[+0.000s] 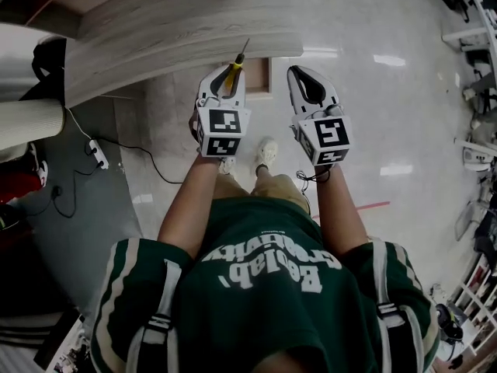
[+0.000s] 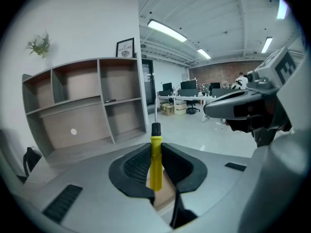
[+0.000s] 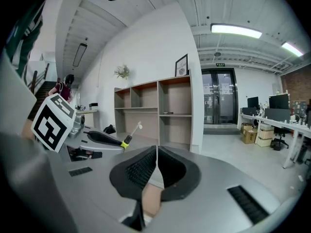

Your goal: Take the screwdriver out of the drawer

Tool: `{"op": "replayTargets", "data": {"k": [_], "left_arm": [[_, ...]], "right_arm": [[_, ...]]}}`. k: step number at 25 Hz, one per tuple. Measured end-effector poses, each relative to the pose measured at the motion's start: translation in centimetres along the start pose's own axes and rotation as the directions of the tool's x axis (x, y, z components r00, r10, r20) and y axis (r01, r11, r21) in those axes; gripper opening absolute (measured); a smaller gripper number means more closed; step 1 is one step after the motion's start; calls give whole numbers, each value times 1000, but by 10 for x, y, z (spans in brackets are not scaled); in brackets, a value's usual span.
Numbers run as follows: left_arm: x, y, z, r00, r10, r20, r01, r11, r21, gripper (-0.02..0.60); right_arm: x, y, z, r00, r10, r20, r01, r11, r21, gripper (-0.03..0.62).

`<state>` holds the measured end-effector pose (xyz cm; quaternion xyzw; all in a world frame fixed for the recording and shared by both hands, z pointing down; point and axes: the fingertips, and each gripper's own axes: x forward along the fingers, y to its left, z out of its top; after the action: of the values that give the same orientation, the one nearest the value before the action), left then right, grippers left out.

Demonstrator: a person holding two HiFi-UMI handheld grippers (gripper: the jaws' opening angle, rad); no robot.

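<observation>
Over the floor (image 1: 373, 130), left tongs (image 1: 224, 84) gripping yellow-handled screwdriver (image 2: 155, 161), black collar, right tongs (image 3: 156, 152) closed empty

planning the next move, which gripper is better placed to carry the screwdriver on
Left. The left gripper is clamped on the yellow handle of the screwdriver, shaft pointing out ahead. The right gripper is shut on nothing beside it, so using it would probably need a handover first.

Left hand-held gripper (image 1: 224, 74) clamps screwdriver (image 2: 155, 161); right hand-held gripper (image 3: 156, 152) jaws together, empty; forearms parallel.
</observation>
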<state>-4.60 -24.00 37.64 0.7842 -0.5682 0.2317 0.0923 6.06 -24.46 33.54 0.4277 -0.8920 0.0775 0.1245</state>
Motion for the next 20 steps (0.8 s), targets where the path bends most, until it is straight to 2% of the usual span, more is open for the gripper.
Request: {"op": "replayTargets", "data": {"k": [4,10,20], "left_arm": [[-34,18,20,998,11,59,-11,1000,5,83],[-73,46,34,995,29,97,-29,1000,-2,83],[-133,95,49,979,56,197,-56,998,-4,83]], "right_arm": [[-7,17,29,999,-19,42,20,999,-26,37],[-19,49,71,995,-25,93,31,998,-58,37],[-16,112,109,985,-15,171,31,995,-91,37]]}}
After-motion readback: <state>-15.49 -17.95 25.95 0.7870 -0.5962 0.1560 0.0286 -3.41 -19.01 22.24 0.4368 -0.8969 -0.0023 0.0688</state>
